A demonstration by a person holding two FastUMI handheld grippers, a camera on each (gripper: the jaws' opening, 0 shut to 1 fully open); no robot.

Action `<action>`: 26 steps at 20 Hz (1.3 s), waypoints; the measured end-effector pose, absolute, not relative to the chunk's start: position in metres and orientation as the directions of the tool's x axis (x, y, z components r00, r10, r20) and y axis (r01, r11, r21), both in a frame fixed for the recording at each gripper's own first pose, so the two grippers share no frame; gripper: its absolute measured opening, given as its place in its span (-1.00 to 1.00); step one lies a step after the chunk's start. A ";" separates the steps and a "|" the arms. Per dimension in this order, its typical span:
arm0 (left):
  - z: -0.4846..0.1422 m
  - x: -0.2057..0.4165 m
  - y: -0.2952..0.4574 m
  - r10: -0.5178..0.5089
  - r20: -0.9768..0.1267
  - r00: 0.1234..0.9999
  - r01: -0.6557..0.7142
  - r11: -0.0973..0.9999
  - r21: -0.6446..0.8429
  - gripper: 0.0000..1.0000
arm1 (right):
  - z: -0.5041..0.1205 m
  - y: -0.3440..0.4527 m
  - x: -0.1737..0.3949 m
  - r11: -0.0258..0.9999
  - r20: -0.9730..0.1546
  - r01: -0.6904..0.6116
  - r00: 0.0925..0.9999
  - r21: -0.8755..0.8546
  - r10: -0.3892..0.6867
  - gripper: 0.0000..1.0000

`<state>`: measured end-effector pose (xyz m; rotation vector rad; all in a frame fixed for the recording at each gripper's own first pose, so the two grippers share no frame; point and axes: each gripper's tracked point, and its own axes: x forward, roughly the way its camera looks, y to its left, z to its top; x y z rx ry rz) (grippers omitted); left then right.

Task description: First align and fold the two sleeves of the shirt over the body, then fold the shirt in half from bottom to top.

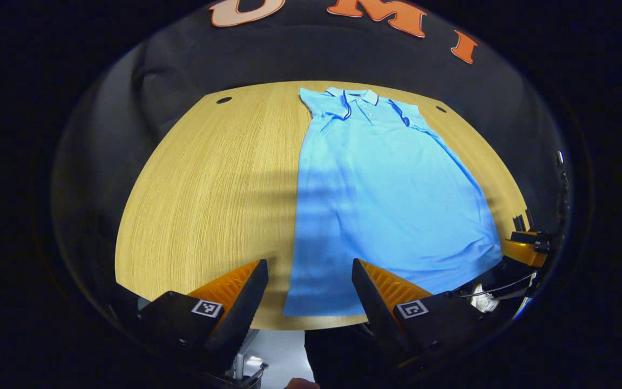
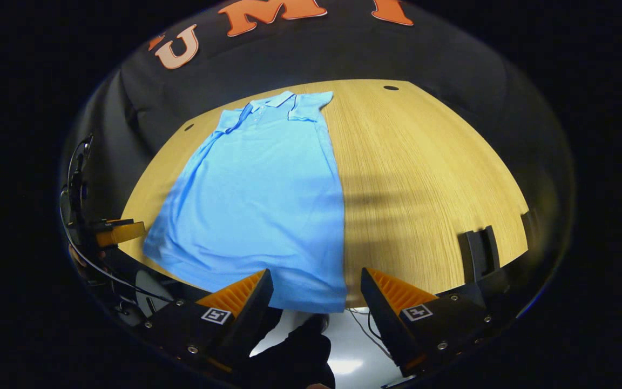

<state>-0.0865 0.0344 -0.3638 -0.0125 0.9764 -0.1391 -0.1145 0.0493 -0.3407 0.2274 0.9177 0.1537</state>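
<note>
- Nearest the lens in the left gripper view, my left gripper [image 1: 310,281] has its fingers spread wide with nothing between them, held above the near edge of the table [image 1: 208,189].
- Between those fingers I see the hem corner of the blue polo shirt [image 1: 381,200], with bare wood beside it.
- My right gripper [image 2: 316,292] is likewise wide apart and holds nothing; it hangs over the shirt's hem [image 2: 268,194] at the table's near edge [image 2: 424,173].
- I see the shirt lying flat on the wooden table, long axis running from me toward the far wall: collar at the far end, hem at the near edge.
- Both short sleeves look already folded in over the body, so the outline is a long narrow panel.
- From the left gripper view I catch the other gripper at the far right rim, just off the shirt's lower corner.
- A dark stand [image 2: 478,254] sits at the table's near right edge in the right gripper view.
</note>
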 end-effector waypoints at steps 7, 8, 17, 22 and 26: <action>-0.391 -0.094 0.042 -0.102 -0.797 0.595 0.092 0.994 -0.059 1.00 | -0.362 0.056 -0.115 0.971 -0.773 -0.055 0.595 0.232 0.218 0.94; -0.394 -0.094 0.041 -0.101 -0.792 0.602 0.089 0.994 -0.058 1.00 | -0.362 0.055 -0.118 0.973 -0.776 -0.062 0.593 0.222 0.215 0.91; -0.407 -0.093 0.036 -0.113 -0.692 0.714 0.131 0.991 -0.026 1.00 | -0.365 0.058 -0.113 0.986 -0.725 -0.122 0.668 0.112 0.165 0.02; -0.404 -0.083 0.010 -0.118 -0.675 0.729 0.162 0.987 0.003 -0.25 | -0.363 0.065 -0.100 0.981 -0.708 -0.053 0.685 0.187 0.172 -0.93; -0.401 -0.085 0.000 -0.118 -0.734 0.668 0.144 0.989 -0.028 -0.92 | -0.337 0.071 -0.095 0.960 -0.695 -0.035 0.682 0.278 0.226 -0.99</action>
